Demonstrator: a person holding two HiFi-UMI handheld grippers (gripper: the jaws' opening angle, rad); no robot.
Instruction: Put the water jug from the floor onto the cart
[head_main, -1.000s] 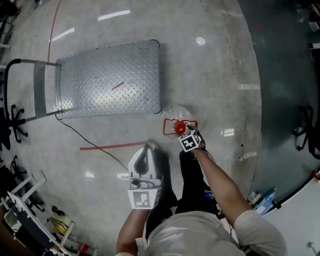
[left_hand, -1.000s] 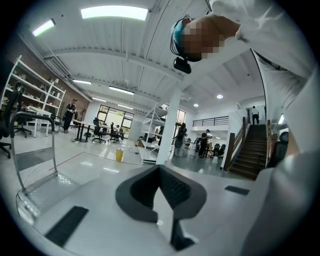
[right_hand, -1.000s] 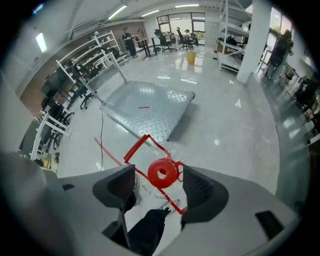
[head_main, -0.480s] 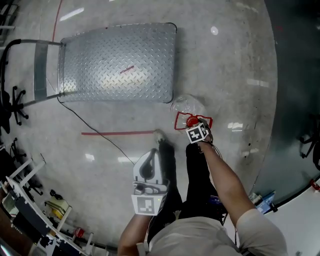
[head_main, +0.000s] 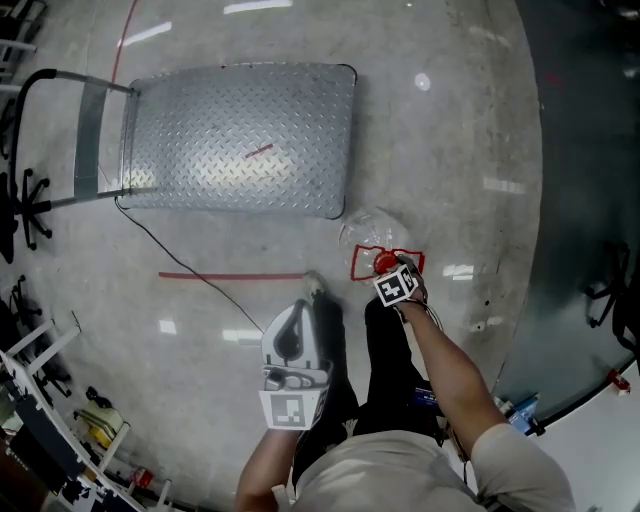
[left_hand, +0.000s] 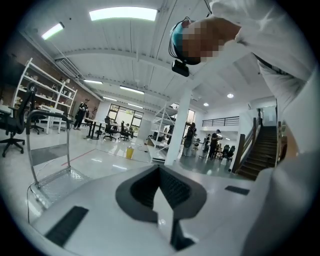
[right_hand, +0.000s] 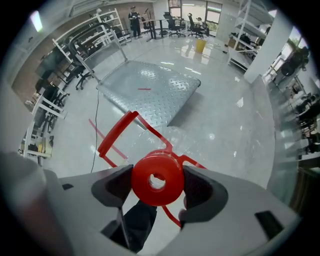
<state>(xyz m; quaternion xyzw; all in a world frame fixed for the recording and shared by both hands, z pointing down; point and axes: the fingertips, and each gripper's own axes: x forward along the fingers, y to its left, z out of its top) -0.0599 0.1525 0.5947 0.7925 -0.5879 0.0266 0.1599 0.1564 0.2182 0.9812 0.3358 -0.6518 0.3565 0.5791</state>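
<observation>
Water jug (head_main: 365, 228): clear body, standing on the floor (head_main: 450, 140) just off the near right corner of the cart (head_main: 240, 140); not on the deck.
Jug cap (right_hand: 145, 172): red, with a round hole in its middle, facing up.
Jug handle (right_hand: 117, 132): red frame, reaching from the neck toward the cart.
Right tool (right_hand: 157, 182): pointed down over the jug, jaws opening and standing wide; the cap sits between the two pads, which flank it closely on either side. No firm clamp evident.
Left tool (left_hand: 160, 170): clenched, pad tips meeting, nothing between them; held nearer the person than the cart and to the left of the jug.
Cart deck: diamond-plate metal, nothing on it.
Red tape line (head_main: 230, 276): on the floor, along the cart's near edge.
</observation>
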